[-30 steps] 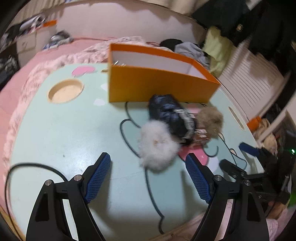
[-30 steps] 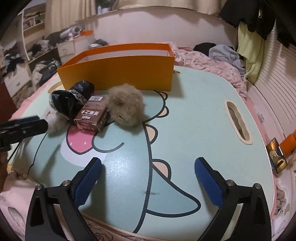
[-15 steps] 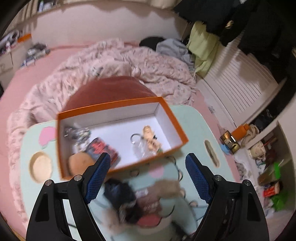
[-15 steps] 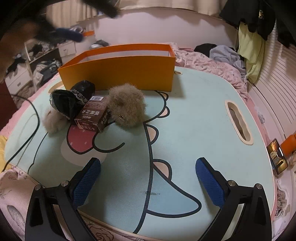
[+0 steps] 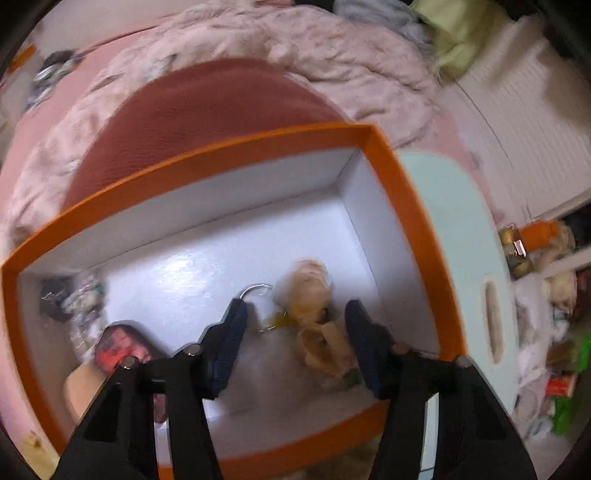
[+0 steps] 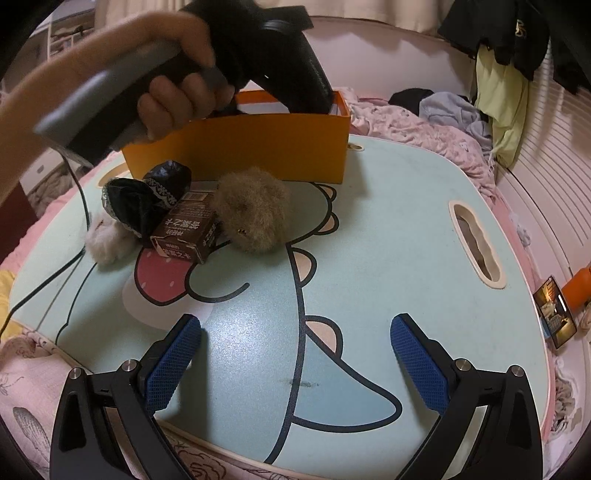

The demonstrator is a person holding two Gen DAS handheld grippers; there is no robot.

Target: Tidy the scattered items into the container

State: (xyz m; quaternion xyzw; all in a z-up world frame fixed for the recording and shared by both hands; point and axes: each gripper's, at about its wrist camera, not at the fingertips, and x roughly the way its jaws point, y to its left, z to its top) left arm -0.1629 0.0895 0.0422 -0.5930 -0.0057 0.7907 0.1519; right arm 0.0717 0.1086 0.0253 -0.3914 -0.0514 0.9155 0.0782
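The orange box [image 5: 402, 206] holds a doll keychain [image 5: 314, 295] at 5 o'clock; the left claw [image 5: 295, 332], its jaws just narrowing, hangs empty above it. The right claw [image 6: 295, 350] is spread wide over the counter [image 6: 388, 240].

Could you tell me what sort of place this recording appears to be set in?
Most likely a bedroom at home. A cartoon-printed lap table rests on a bed with a rumpled pink blanket, clothes hang by the wall, and a cluttered shelf stands behind. The orange box sits on the table.
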